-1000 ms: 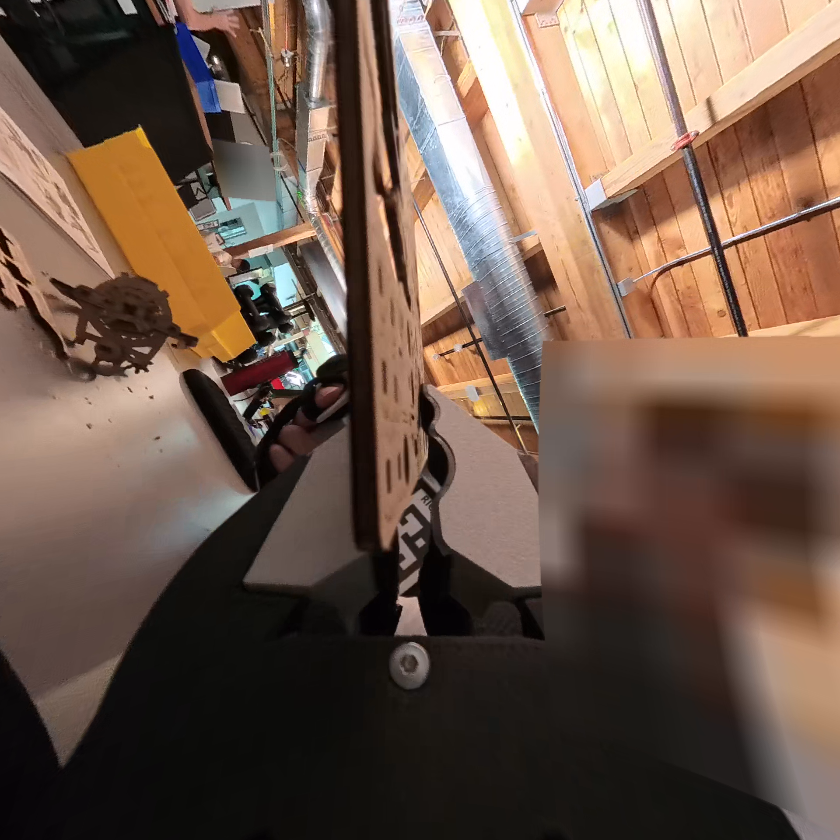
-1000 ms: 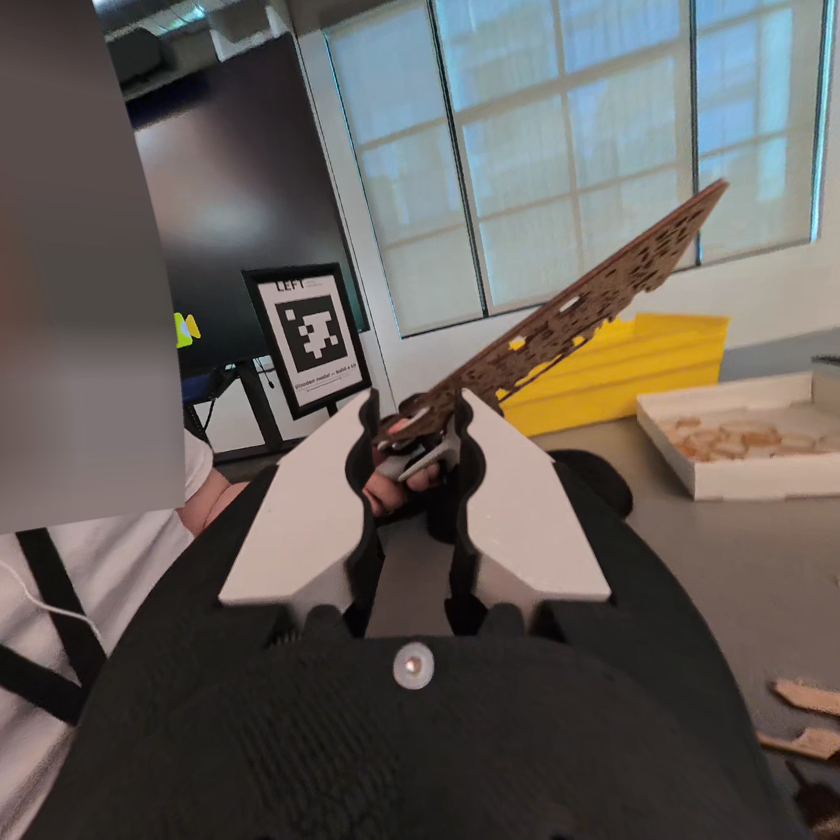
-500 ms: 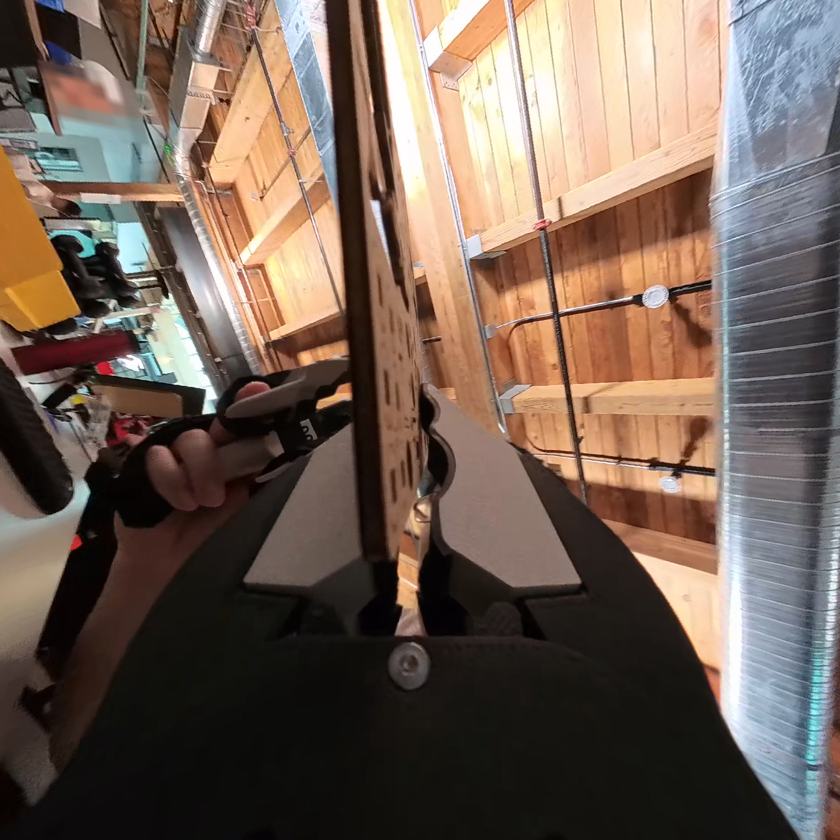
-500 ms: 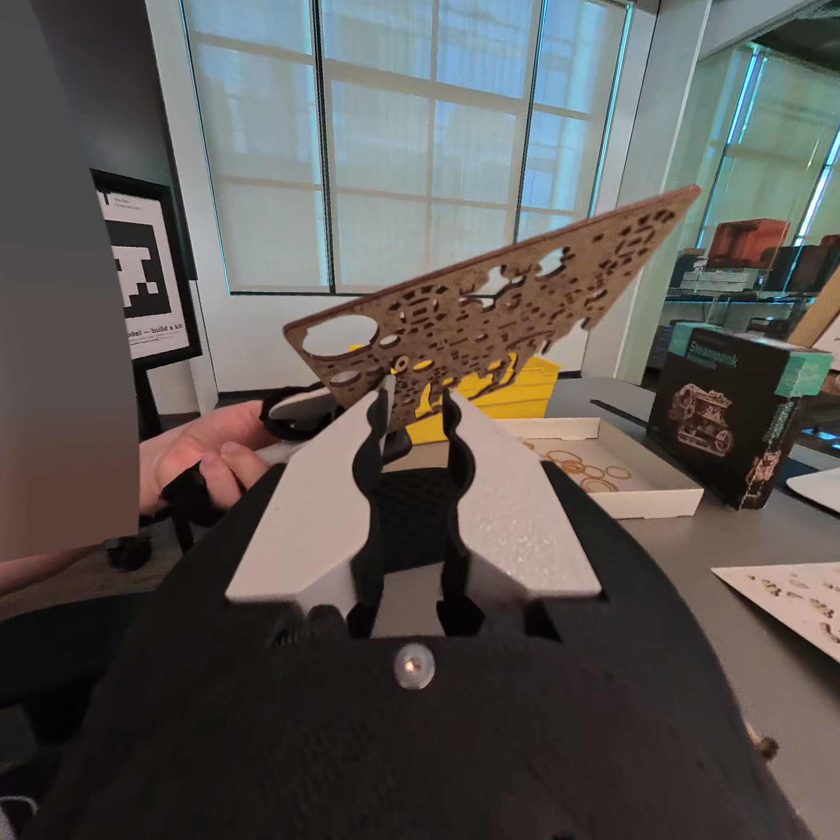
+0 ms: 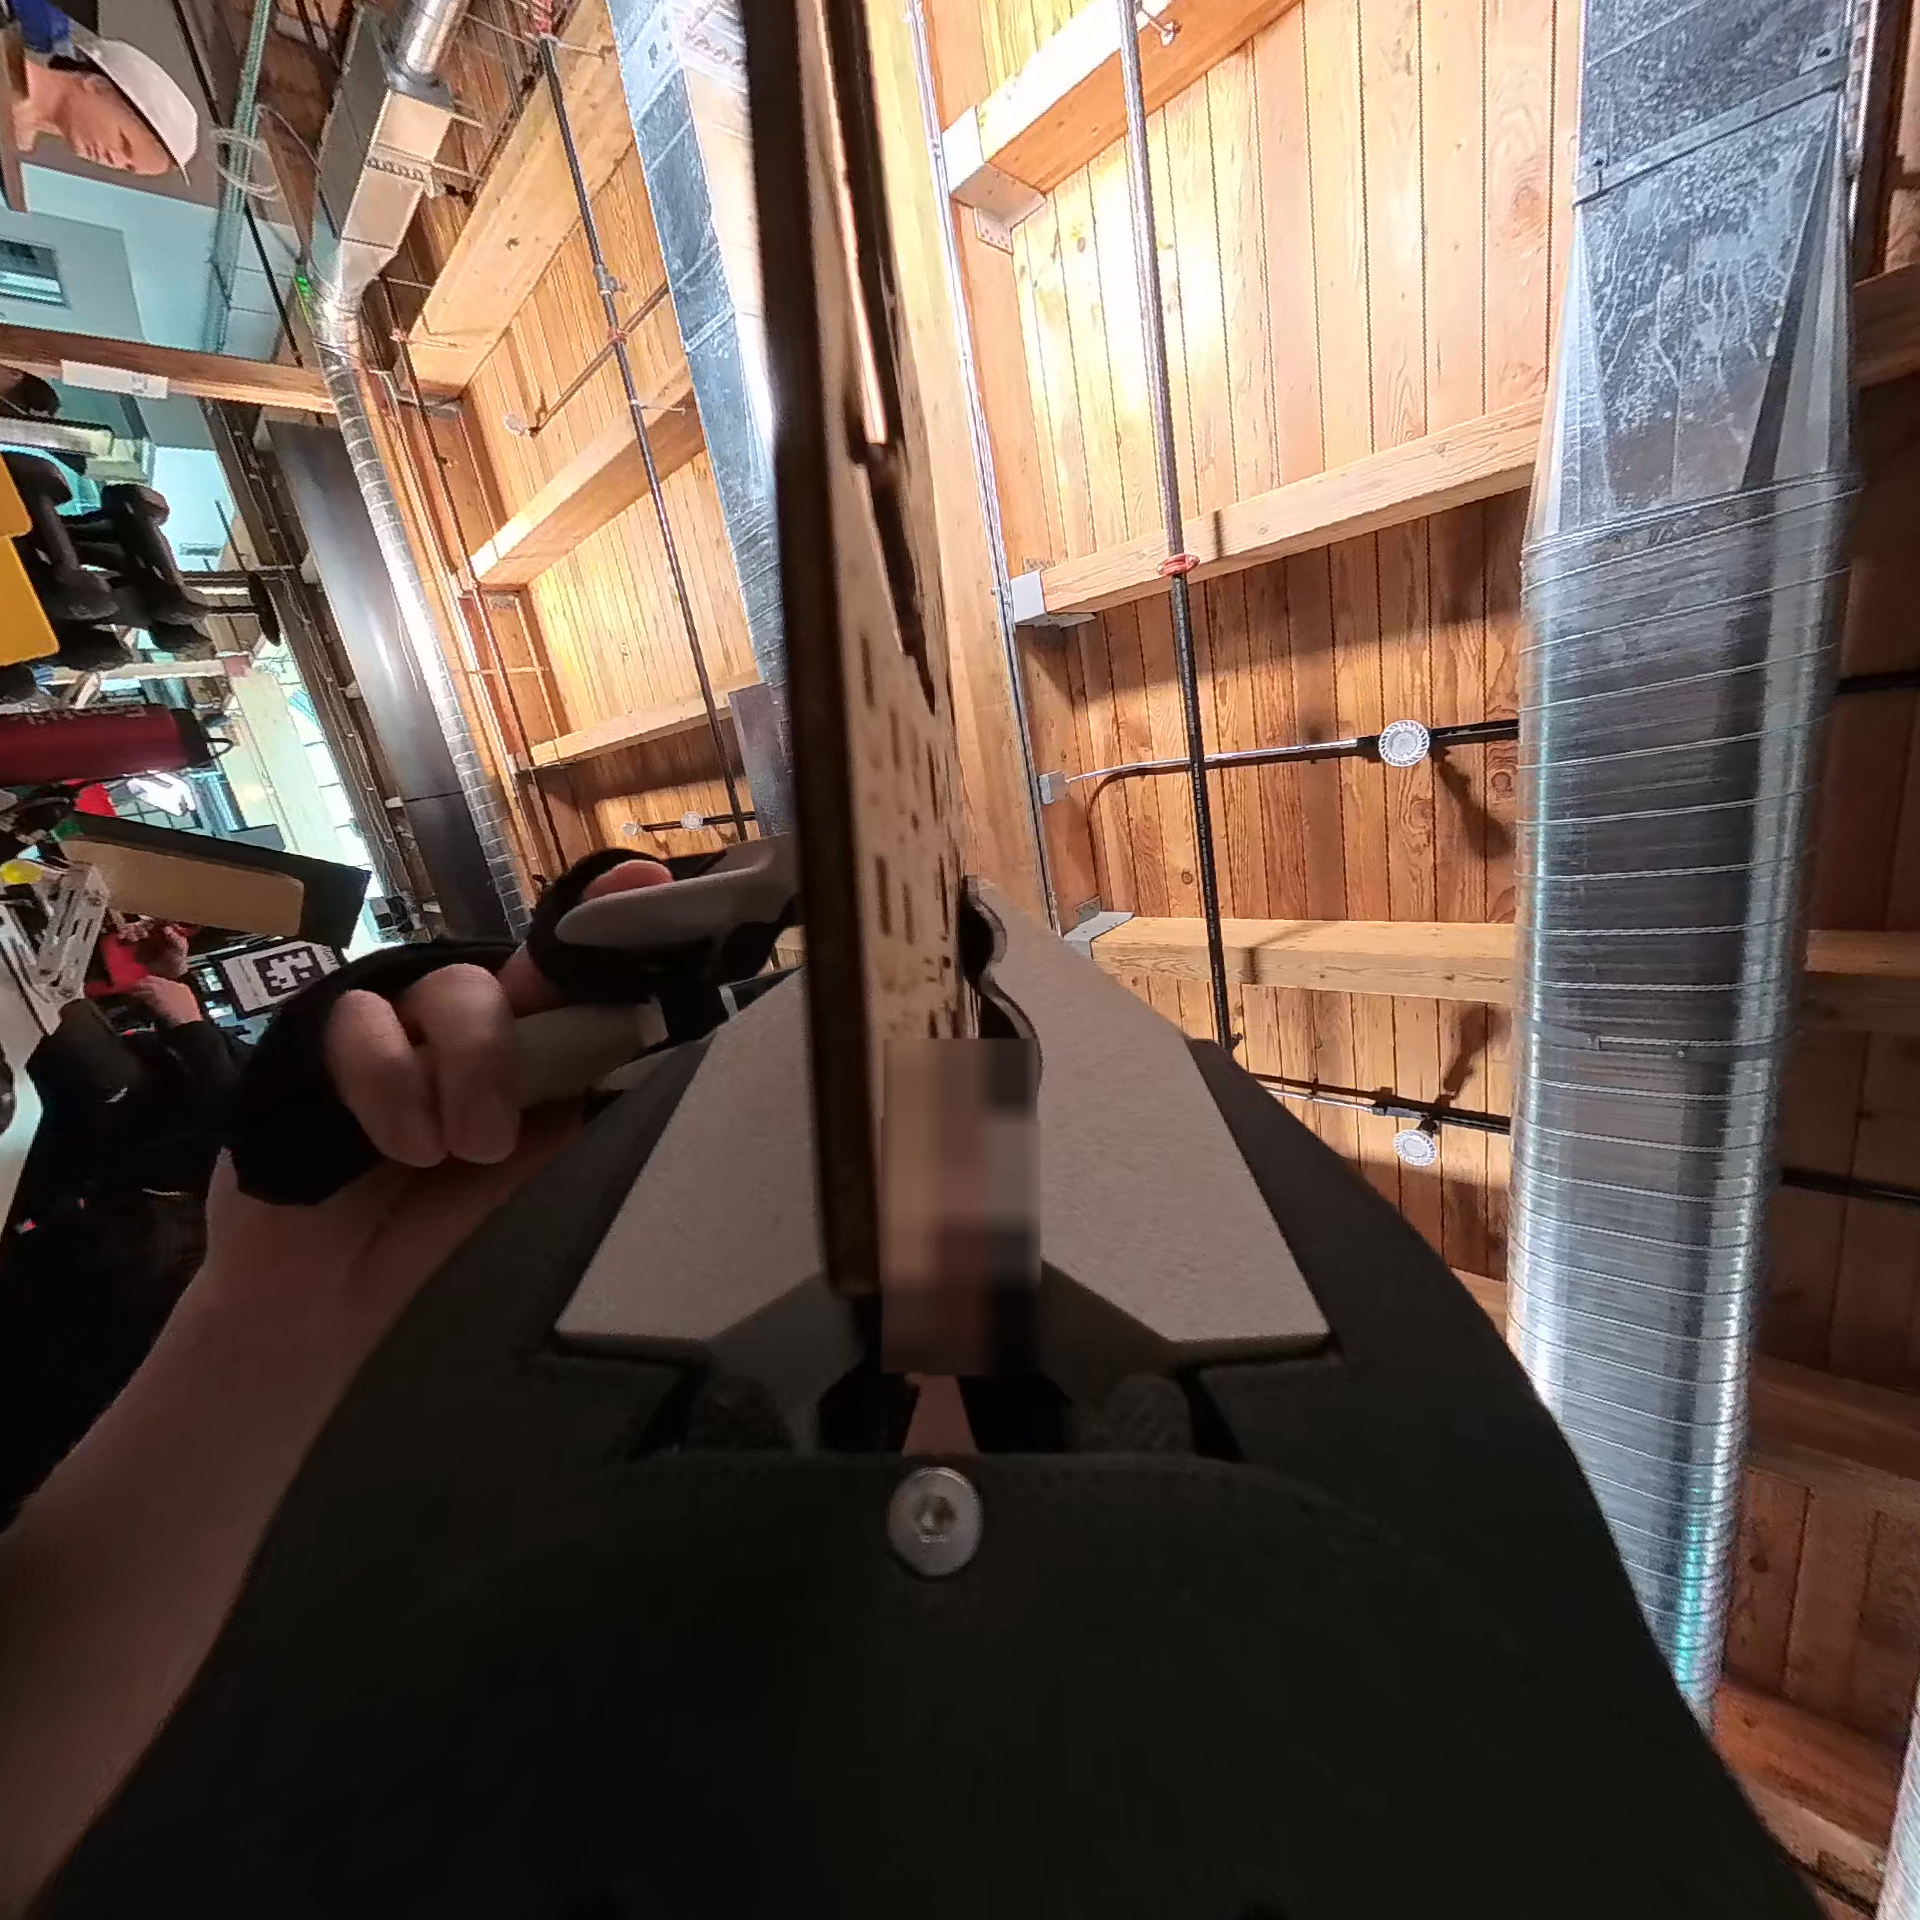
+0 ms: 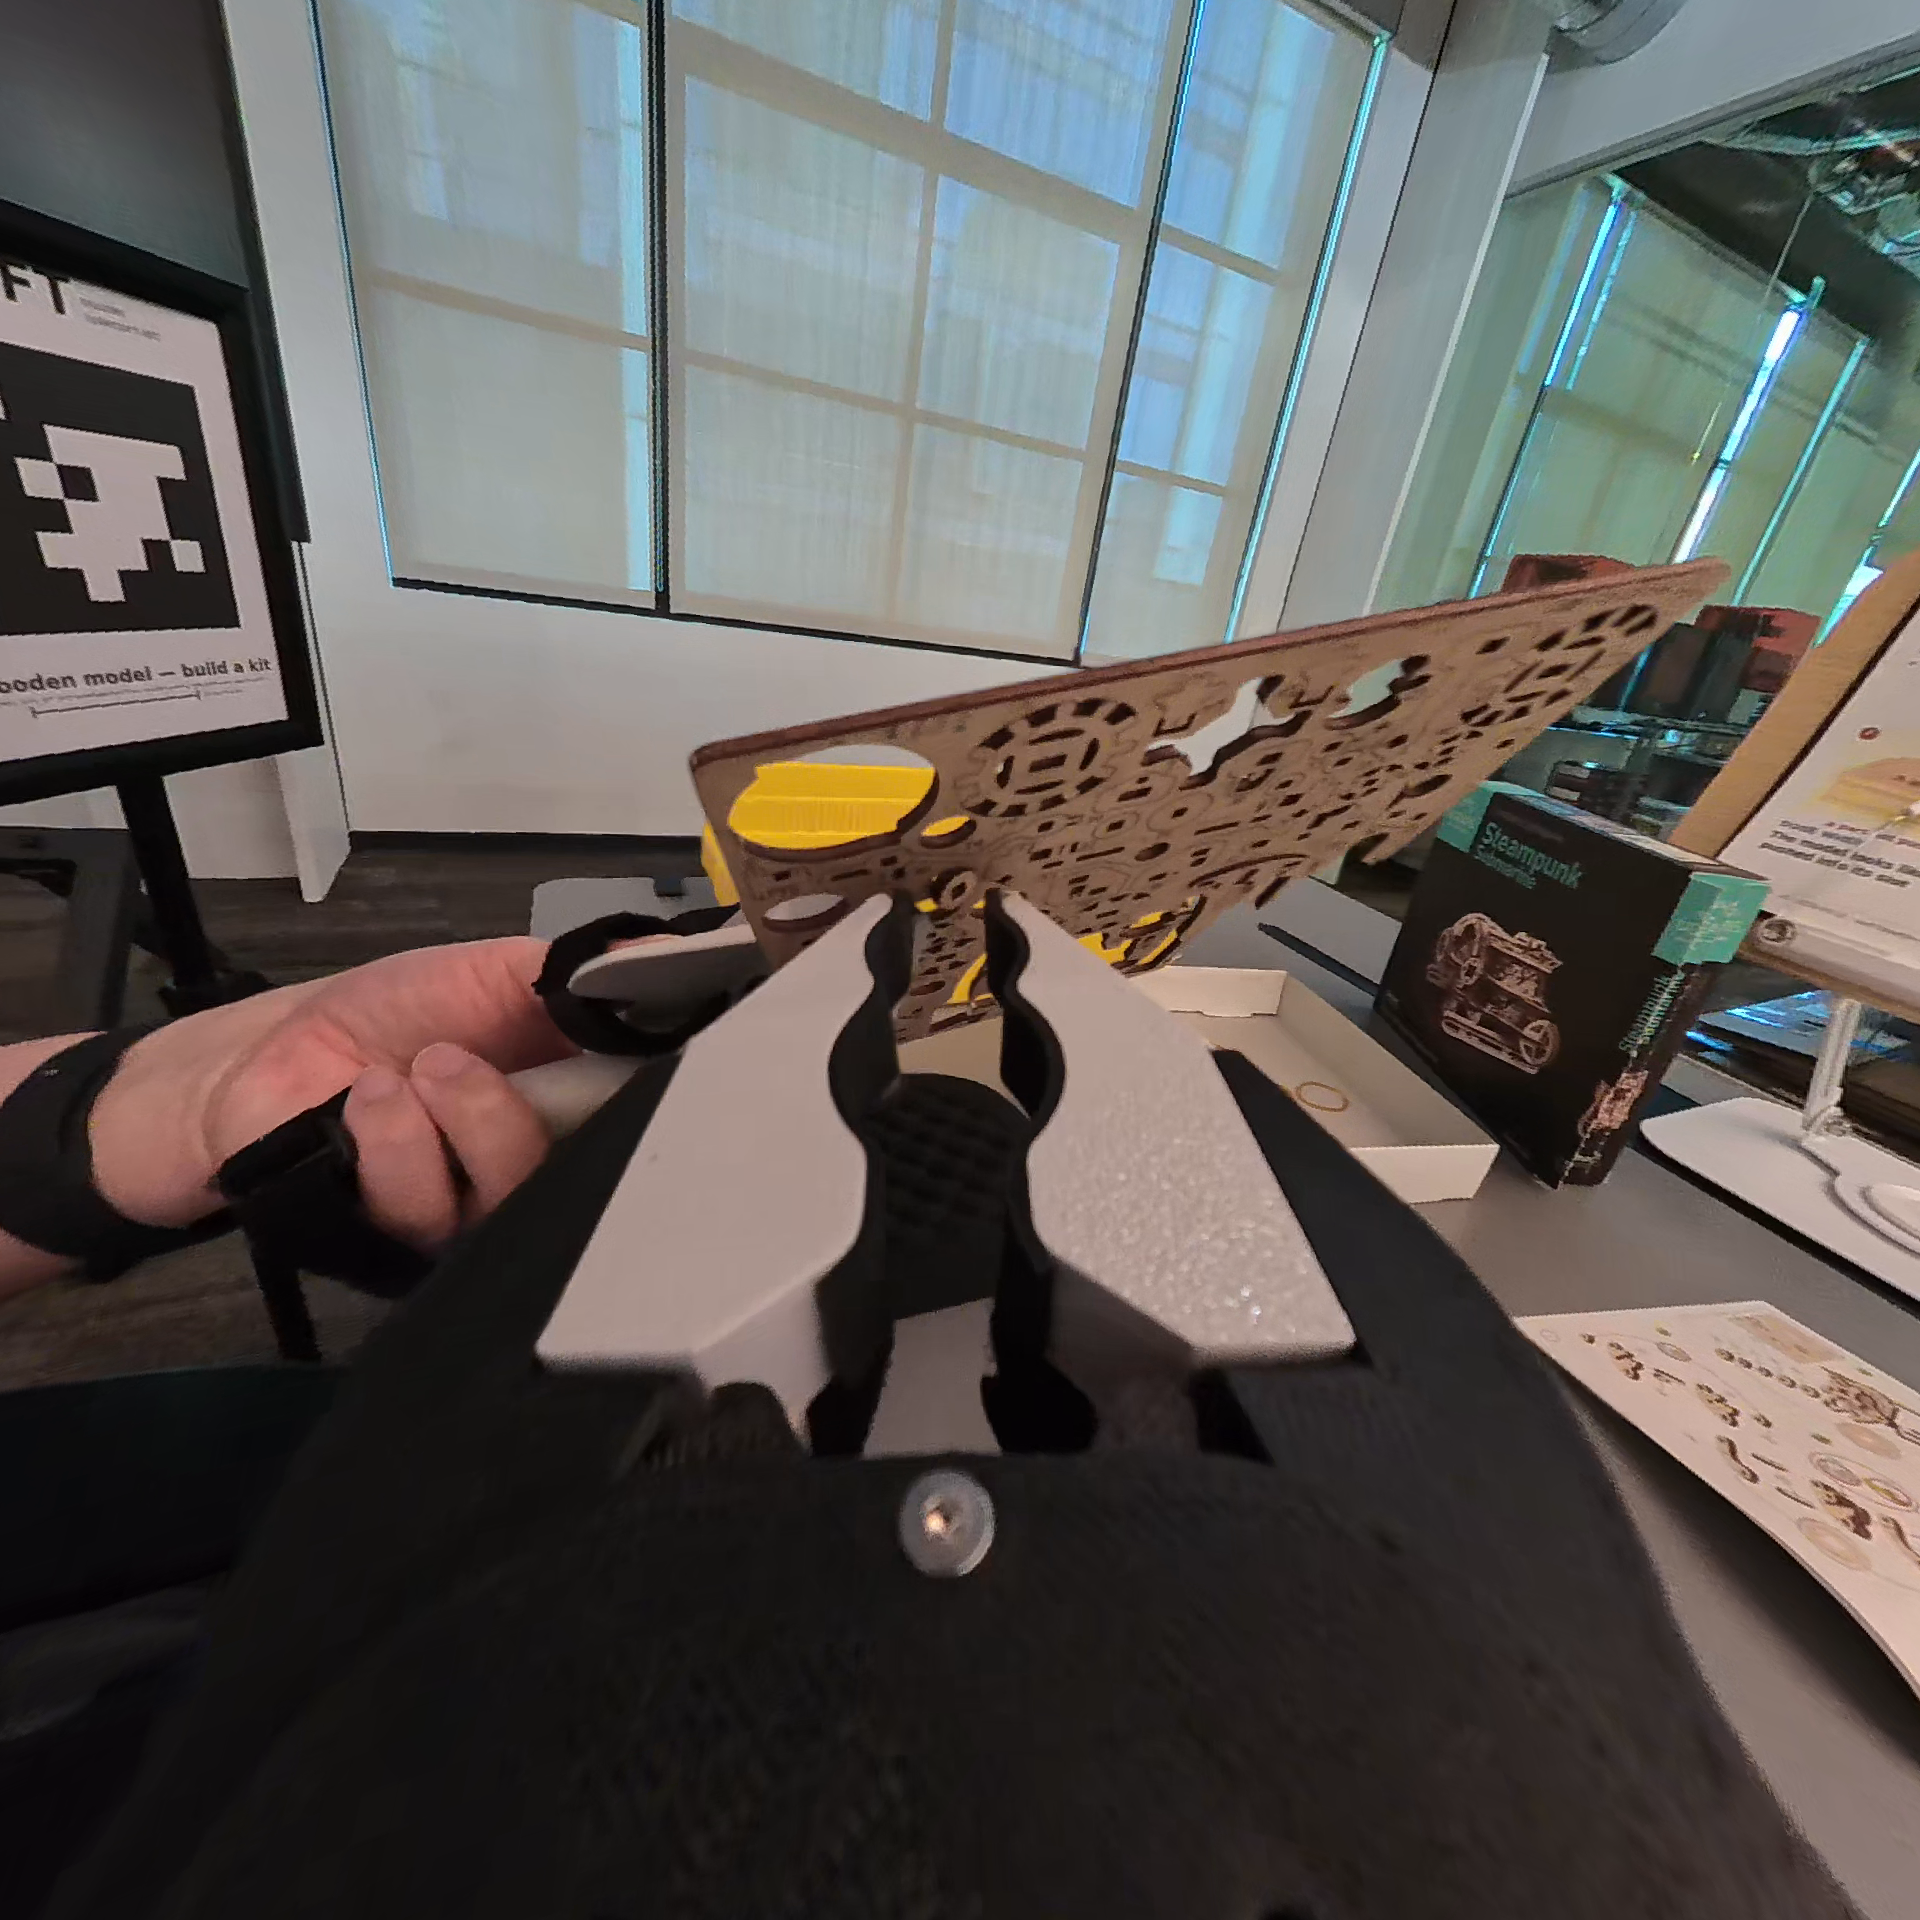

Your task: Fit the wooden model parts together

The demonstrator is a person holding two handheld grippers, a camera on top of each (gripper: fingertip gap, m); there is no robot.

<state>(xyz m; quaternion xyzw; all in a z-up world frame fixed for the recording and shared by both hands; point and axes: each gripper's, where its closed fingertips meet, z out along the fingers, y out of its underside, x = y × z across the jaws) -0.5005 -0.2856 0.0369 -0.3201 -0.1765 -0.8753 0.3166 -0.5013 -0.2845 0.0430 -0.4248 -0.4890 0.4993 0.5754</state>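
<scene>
A thin laser-cut wooden sheet [image 5: 873, 727] of model parts stands edge-on in my left gripper [image 5: 894, 935], which is shut on its lower edge and points up at the ceiling. In the right wrist view the same sheet [image 6: 1195, 800] is held in the air, tilted, with its cut-out face towards me. My right gripper [image 6: 940, 909] is open by a narrow gap with nothing between its fingers. Its tips are at the sheet's lower edge. A hand [image 6: 343, 1060] holds the left gripper's handle, and that gripper's fingers are hidden behind mine.
On the grey table [image 6: 1621, 1247] stand a dark kit box [image 6: 1538, 987], a white tray [image 6: 1382, 1132], a yellow bin [image 6: 821, 816] and a printed parts sheet [image 6: 1766, 1423]. A framed sign [image 6: 114, 499] stands at the left. Overhead is a metal duct [image 5: 1683, 727].
My left gripper has tilted up, so the table has left its view. My right view has swung right and the sheet now shows its broad face. The sheet stays clamped.
</scene>
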